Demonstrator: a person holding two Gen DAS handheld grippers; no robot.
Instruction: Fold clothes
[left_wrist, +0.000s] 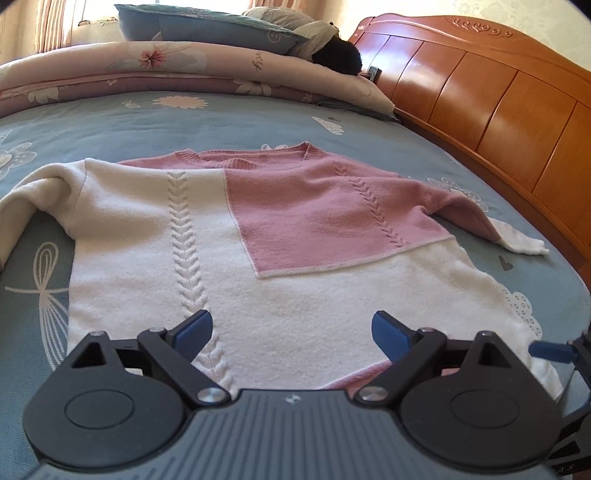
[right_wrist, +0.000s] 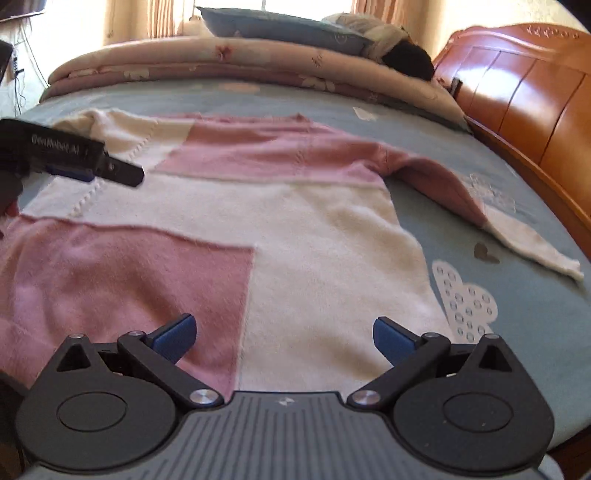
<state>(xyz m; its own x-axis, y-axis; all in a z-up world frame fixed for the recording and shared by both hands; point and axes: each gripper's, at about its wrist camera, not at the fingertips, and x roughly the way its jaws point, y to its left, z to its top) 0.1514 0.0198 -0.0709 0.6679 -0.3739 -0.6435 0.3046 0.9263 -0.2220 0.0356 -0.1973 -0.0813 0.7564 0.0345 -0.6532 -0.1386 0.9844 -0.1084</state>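
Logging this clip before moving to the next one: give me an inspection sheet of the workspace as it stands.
Surface: bed with a blue patterned sheet, daylit.
Job's things: one pink and white sweater lying flat and unfolded, neckline away from the cameras, both sleeves spread out to the sides.
Clutter: rolled floral quilt and a blue pillow at the far side of the bed; a small dark object by the headboard, too small to identify.
Grippers: left gripper and right gripper both over the sweater's near hem, jaws open, holding nothing.
Cables: thin wires at the far left wall.
Surroundings: wooden headboard, curtains.
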